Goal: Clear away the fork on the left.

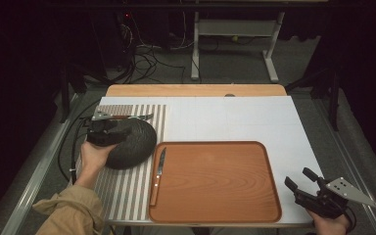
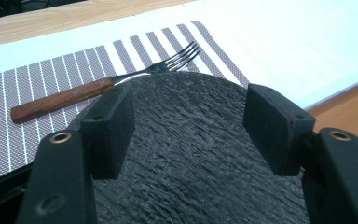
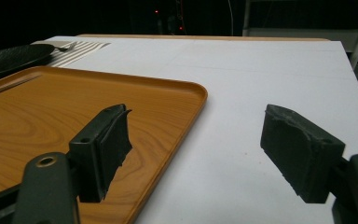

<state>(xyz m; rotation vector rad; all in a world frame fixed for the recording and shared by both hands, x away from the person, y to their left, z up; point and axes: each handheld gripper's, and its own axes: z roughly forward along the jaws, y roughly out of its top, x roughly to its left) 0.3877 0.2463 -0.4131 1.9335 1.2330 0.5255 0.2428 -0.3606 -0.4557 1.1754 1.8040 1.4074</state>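
Black plate [image 2: 191, 154] btwn open left gripper [image 2: 189, 126] fingers [image 2: 114, 126]

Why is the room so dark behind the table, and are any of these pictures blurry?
High view: light falls on the table, the room behind is dim. Left gripper view: the plate is sharp, the fork slightly soft. Right gripper view: the tray shows faint glare, the background is black.
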